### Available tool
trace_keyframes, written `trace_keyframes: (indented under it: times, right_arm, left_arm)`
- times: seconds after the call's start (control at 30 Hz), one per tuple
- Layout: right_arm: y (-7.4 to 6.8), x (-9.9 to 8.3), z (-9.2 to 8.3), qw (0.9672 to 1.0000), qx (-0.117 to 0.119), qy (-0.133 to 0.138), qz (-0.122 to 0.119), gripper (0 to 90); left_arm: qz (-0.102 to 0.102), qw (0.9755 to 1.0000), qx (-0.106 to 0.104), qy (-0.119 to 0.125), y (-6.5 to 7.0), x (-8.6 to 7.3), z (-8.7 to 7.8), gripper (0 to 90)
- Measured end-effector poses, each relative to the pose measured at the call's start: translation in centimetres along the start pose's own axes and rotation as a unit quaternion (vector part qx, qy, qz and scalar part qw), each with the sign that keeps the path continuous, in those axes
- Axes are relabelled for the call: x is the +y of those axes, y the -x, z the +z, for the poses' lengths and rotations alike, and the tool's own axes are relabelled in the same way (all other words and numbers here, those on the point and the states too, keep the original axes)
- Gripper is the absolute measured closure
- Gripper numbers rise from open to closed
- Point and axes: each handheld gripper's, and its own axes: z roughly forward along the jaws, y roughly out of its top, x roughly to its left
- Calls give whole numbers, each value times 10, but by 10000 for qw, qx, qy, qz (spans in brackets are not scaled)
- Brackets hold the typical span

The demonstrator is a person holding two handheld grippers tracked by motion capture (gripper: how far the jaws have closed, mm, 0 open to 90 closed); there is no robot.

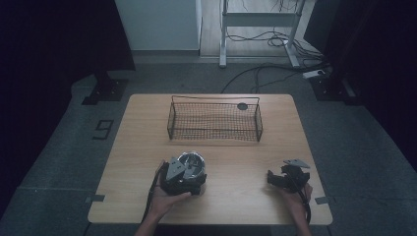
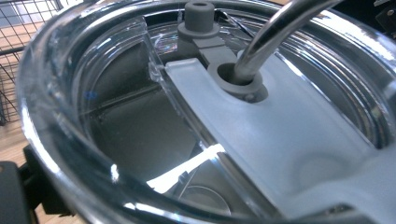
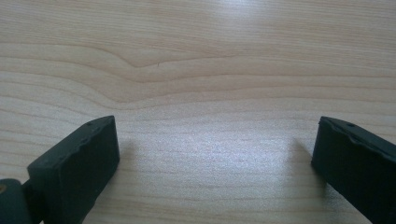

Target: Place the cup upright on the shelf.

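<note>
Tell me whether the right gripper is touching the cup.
Apart. The high view shows bare table between the right gripper and the cup; the right gripper view shows only wood between its open jaws.

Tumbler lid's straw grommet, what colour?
Grey; the grommet rings the metal straw, clearest in the left gripper view.

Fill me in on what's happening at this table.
A person works at a wooden table with a gripper in each hand. The left gripper is at a clear-lidded cup with a metal straw, near the front edge; whether its jaws are closed on it is unclear. The right gripper hovers open over bare wood. A wire basket sits farther back, apparently empty.
</note>
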Motion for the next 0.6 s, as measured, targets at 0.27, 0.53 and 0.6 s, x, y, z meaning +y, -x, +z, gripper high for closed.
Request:
trace_keyframes:
  times: [0.27, 0.53, 0.6]
  right_arm:
    - [1, 0, 0, 10000, 37, -1, -10, 5]
    - [1, 0, 0, 10000, 42, -2, -17, 5]
    - [1, 0, 0, 10000, 42, -2, -17, 5]
  left_arm:
    - [47, 10000, -50, 63, -1, -1, -3, 35]
    - [-78, 9999, -39, 118, -6, 0, -11, 38]
    - [-89, 9998, -9, 149, -7, 2, -15, 38]
